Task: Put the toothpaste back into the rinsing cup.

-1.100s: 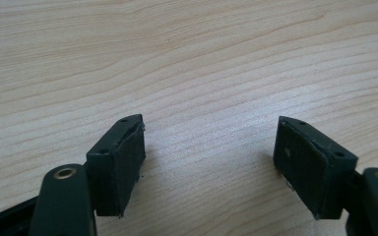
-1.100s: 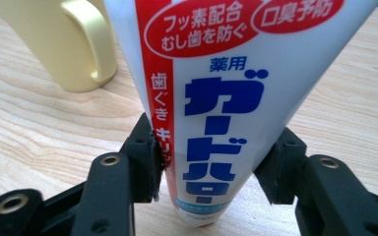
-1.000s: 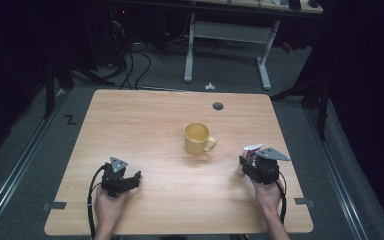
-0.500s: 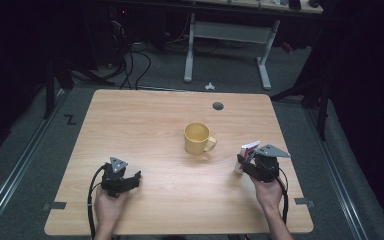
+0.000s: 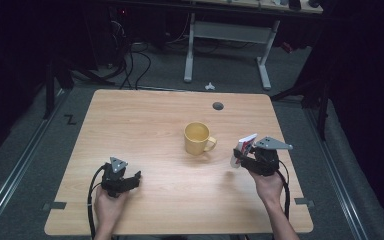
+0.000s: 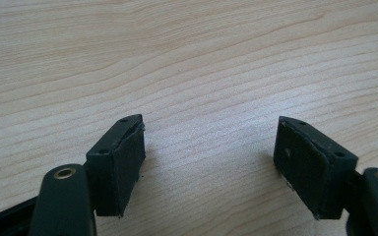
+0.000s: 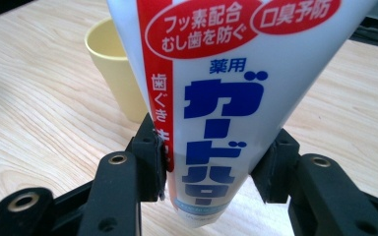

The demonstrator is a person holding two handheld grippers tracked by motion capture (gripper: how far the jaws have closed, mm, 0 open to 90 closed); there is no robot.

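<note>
A yellow mug (image 5: 198,138) stands upright near the middle of the wooden table (image 5: 145,120). To its right my right gripper (image 5: 241,156) is shut on a white toothpaste tube (image 5: 245,148) with red and blue print, held a little above the table. In the right gripper view the toothpaste tube (image 7: 226,93) stands between both pads, with the mug (image 7: 113,69) behind it at the left. My left gripper (image 5: 132,178) rests at the table's front left. Its own view shows the left gripper (image 6: 209,162) open, with only bare wood between the jaws.
A small round grommet hole (image 5: 218,106) lies near the table's far edge. Beyond the table stand a white desk frame (image 5: 227,40) and cables on the grey floor. A small white object (image 5: 209,86) lies on the floor behind the table.
My right gripper has risen slightly with the toothpaste tube in its jaws. The left gripper and the mug have stayed where they were.
</note>
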